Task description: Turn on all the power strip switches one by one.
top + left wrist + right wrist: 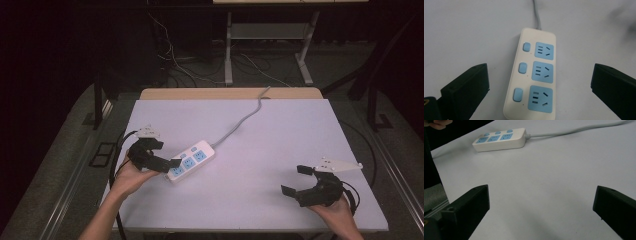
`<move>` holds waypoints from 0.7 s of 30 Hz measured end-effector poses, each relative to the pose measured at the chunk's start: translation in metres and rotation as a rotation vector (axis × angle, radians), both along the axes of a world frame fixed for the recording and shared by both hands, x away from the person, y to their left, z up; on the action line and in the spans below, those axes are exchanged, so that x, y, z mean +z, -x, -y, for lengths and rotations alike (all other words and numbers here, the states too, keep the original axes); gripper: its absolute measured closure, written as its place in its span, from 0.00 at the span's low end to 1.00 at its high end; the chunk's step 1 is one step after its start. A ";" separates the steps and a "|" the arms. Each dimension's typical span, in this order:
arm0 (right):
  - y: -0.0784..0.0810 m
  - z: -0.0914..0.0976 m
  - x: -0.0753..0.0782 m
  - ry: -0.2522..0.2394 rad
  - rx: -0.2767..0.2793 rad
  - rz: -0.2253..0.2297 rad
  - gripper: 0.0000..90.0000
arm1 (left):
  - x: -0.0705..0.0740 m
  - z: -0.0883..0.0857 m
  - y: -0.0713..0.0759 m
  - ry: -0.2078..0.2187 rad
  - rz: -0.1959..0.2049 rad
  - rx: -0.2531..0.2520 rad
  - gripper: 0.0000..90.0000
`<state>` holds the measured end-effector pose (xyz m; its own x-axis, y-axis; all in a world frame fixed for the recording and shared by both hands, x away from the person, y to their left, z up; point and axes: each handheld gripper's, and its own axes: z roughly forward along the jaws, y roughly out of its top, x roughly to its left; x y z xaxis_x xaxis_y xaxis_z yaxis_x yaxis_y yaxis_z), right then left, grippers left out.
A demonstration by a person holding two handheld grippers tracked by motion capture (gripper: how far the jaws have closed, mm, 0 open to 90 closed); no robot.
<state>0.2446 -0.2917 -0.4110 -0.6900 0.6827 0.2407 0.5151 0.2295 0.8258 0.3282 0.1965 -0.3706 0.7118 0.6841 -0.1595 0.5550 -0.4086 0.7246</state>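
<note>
Left tongs [170, 164] hovering wide over power strip [191, 160], right tongs [295, 181] idling wide on desk [260, 145]; closing off-centre risks strip skidding or twisting on its cord [240, 122].

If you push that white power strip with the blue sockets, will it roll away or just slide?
The power strip would probably slide, not roll: it lies flat on the table and its body is long and boxy. Its smooth plastic shell may be a bit slippery between the open left gripper jaws. The grey cord looks bendy, so it would likely drag along behind.
</note>
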 end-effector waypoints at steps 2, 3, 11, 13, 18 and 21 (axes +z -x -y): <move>0.000 0.000 0.000 0.000 0.000 -0.001 0.01 | 0.000 0.000 -0.001 -0.006 -0.004 0.000 0.00; 0.000 0.000 0.000 0.000 0.000 -0.001 0.01 | -0.001 0.000 -0.003 -0.011 -0.007 -0.001 0.00; 0.000 0.001 0.000 0.002 0.001 -0.001 0.01 | -0.004 -0.002 -0.009 -0.037 -0.024 0.002 0.10; 0.000 0.001 0.000 0.003 0.000 0.000 0.01 | -0.004 -0.003 -0.011 -0.037 -0.028 -0.003 0.17; 0.000 0.001 -0.001 0.005 0.000 0.001 0.01 | -0.007 -0.004 -0.014 -0.038 -0.046 -0.011 0.29; 0.000 0.001 -0.001 0.006 0.001 0.001 0.01 | -0.009 -0.006 -0.017 -0.046 -0.049 -0.014 0.38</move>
<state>0.2449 -0.2929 -0.4119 -0.6908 0.6835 0.2356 0.5140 0.2351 0.8250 0.3448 0.2026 -0.3792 0.7133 0.6816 -0.1628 0.5834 -0.4489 0.6769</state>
